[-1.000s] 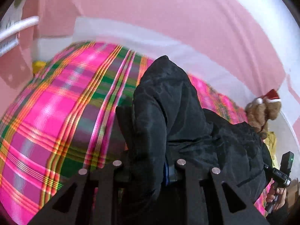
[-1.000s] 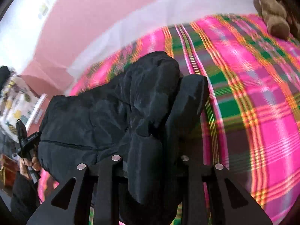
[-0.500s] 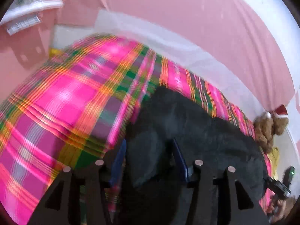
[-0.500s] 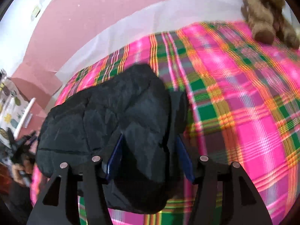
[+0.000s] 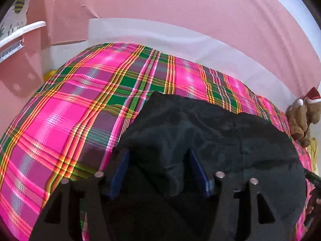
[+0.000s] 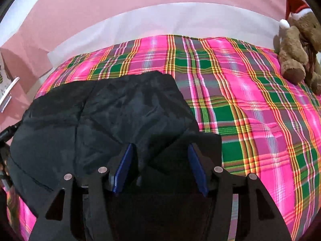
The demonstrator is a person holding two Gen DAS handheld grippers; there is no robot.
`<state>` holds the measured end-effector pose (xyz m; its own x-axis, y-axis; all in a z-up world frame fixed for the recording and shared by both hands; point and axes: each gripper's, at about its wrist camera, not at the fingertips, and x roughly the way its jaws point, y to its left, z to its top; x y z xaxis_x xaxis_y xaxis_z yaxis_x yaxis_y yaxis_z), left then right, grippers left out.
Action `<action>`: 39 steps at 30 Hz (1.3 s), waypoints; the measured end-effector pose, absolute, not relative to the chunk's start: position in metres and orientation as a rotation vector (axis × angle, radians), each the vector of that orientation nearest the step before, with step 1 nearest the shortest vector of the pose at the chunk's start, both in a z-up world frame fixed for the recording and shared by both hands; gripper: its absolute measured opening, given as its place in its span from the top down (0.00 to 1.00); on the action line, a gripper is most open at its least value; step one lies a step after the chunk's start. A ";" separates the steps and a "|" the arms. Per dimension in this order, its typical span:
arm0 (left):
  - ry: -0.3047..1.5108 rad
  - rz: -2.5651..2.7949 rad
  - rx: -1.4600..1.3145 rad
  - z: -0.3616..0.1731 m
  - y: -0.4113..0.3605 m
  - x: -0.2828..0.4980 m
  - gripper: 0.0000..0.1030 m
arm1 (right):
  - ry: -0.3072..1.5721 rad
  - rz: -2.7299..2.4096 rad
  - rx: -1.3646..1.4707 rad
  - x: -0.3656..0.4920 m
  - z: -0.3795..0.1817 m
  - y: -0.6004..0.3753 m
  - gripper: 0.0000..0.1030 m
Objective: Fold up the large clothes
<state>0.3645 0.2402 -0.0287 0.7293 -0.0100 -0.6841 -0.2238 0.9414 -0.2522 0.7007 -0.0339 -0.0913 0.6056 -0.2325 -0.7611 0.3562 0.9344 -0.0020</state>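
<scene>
A large black padded jacket lies spread on a bed with a pink and green plaid cover. My left gripper stands open over the jacket's left near edge, with a loose fold of fabric between its blue pads. In the right wrist view the jacket lies flat at the left. My right gripper stands open over its right near edge, blue pads apart, fabric loose between them.
A brown teddy bear with a Santa hat sits at the bed's far right corner; it also shows in the left wrist view. A pink wall with a white band runs behind the bed. A white rail is far left.
Both grippers held bunched jacket fabric up off the bed, lowered it, and opened. The jacket now lies flat on the plaid cover.
</scene>
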 end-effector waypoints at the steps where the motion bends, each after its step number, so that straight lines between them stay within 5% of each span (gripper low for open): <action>1: 0.749 0.117 -0.335 -0.028 0.241 0.365 0.36 | 0.854 -0.346 0.155 0.699 -0.089 -0.033 0.44; 23: 0.695 0.116 -0.190 0.048 0.141 0.189 0.34 | 0.723 -0.286 0.043 0.551 -0.017 0.107 0.44; 39: 0.709 0.097 -0.168 0.043 0.052 0.067 0.26 | 0.742 -0.307 -0.017 0.460 -0.035 0.174 0.41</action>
<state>0.0668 0.0523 0.0433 0.7554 0.0313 -0.6545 -0.1454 0.9820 -0.1209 0.4600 0.1745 -0.0351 0.6947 -0.2811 -0.6621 0.2690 0.9552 -0.1232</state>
